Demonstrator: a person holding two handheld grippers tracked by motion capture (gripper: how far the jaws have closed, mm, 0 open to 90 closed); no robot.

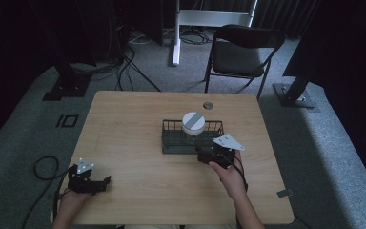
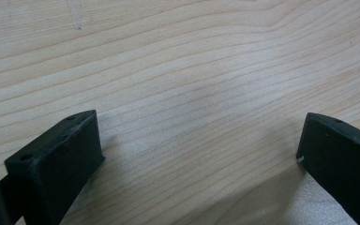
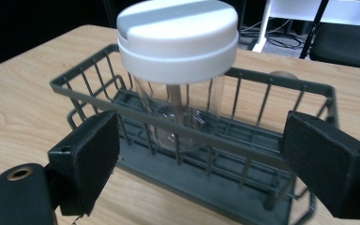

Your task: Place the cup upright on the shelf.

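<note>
1. One wooden table [image 1: 133,138] carries a dark wire basket [image 1: 171,140] near its middle.
2. Inside it stands a clear jar [image 3: 178,117], upright, under a white lid [image 1: 193,122].
3. The right gripper [image 1: 208,155], jaws spread wide, sits just before the basket's near wall, forearm angled inward.
4. The left gripper [image 1: 93,183], jaws likewise apart, rests low at the table's near-left edge.

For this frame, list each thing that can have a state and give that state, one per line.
Jar: upright inside the basket, white lid on.
Wire basket: upright on the table, holding just the jar.
Left gripper: open, nothing between its fingers, low over bare table.
Right gripper: open, facing the basket's near side, gripping nothing.
Folding chair: unfolded, unoccupied, beyond the table.
</note>
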